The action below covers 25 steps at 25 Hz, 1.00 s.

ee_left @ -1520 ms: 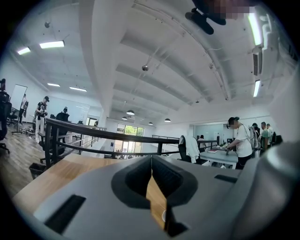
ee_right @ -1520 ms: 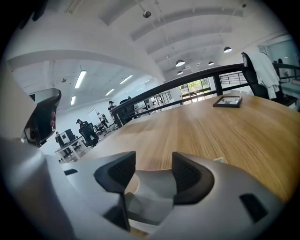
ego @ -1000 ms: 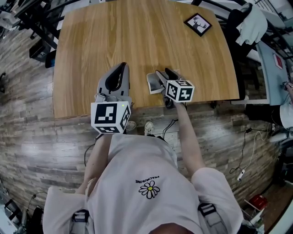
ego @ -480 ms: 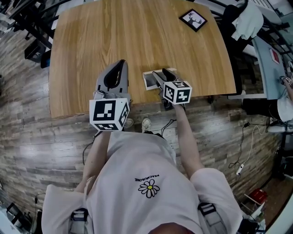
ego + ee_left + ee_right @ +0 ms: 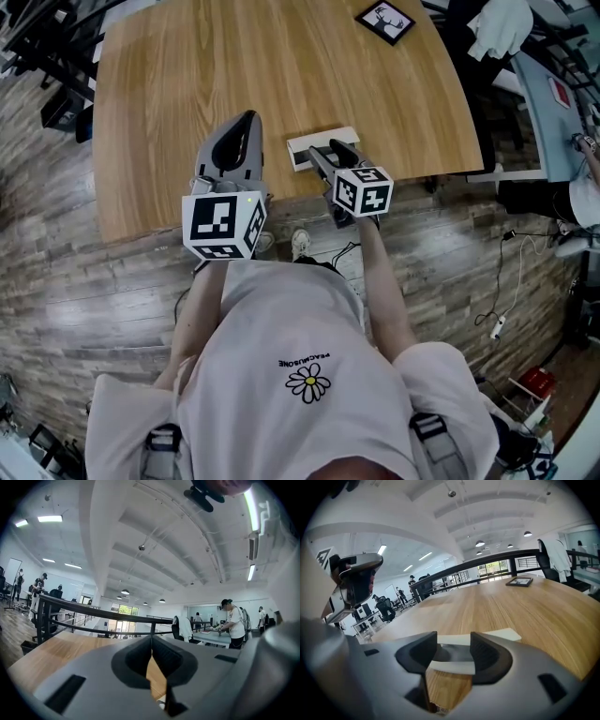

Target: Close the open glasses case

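The white glasses case point(image 5: 302, 150) lies open near the front edge of the wooden table point(image 5: 187, 84), with its lid laid back. In the right gripper view its front wall point(image 5: 452, 668) and grey inside show through the gap between my jaws. My right gripper point(image 5: 329, 149) point(image 5: 453, 649) tilts down over the case, open wide, and its pads do not press on the case. My left gripper point(image 5: 247, 119) point(image 5: 151, 644) is level to the left of the case, shut with nothing in it.
A small black picture frame point(image 5: 385, 21) point(image 5: 519, 581) lies at the table's far right. A chair draped with white cloth point(image 5: 502, 26) stands beyond the right corner. A black railing point(image 5: 93, 613) runs behind the table, and people work at a far desk point(image 5: 233, 620).
My right gripper has shifted a little over the case, and its jaws are still wide. The left gripper has stayed where it was. The head view has tipped slightly.
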Tool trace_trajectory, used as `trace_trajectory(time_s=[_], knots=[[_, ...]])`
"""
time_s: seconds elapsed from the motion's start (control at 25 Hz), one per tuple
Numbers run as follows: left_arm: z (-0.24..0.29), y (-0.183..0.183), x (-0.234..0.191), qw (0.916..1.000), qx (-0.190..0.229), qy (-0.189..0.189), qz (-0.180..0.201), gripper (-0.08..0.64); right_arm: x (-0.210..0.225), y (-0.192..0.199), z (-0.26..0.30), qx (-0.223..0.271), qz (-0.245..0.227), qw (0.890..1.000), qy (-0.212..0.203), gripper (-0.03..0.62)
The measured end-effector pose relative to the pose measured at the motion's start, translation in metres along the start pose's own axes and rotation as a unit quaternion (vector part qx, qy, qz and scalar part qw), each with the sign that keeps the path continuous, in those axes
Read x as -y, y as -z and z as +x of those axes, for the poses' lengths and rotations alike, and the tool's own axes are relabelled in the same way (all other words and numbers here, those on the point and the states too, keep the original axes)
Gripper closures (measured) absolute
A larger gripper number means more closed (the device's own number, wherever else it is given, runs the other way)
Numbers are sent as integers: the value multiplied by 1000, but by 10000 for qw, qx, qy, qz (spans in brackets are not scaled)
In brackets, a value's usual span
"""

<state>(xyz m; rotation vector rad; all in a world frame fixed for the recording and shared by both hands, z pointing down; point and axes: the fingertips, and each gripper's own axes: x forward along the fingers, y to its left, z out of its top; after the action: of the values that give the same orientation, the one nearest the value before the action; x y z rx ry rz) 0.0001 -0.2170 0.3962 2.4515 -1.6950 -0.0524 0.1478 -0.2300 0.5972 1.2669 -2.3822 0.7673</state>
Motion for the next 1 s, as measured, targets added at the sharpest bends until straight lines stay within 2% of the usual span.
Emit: trace_trajectory(time_s=[0.24, 0.48, 0.84, 1.0], knots=[[1, 0, 8, 10000, 8, 72, 30, 543, 2, 14, -6, -99, 108, 9999, 17, 380], [-1, 2, 8, 10000, -17, 26, 71, 543, 12, 47, -6, -507, 289, 9983, 25, 377], [-3, -4, -3, 9999, 37, -58, 109, 543, 11, 49, -3, -582, 192, 9981, 97, 382], [-3, -4, -1, 9999, 69, -25, 120, 543, 19, 42, -5, -485, 531, 9974, 91, 393]])
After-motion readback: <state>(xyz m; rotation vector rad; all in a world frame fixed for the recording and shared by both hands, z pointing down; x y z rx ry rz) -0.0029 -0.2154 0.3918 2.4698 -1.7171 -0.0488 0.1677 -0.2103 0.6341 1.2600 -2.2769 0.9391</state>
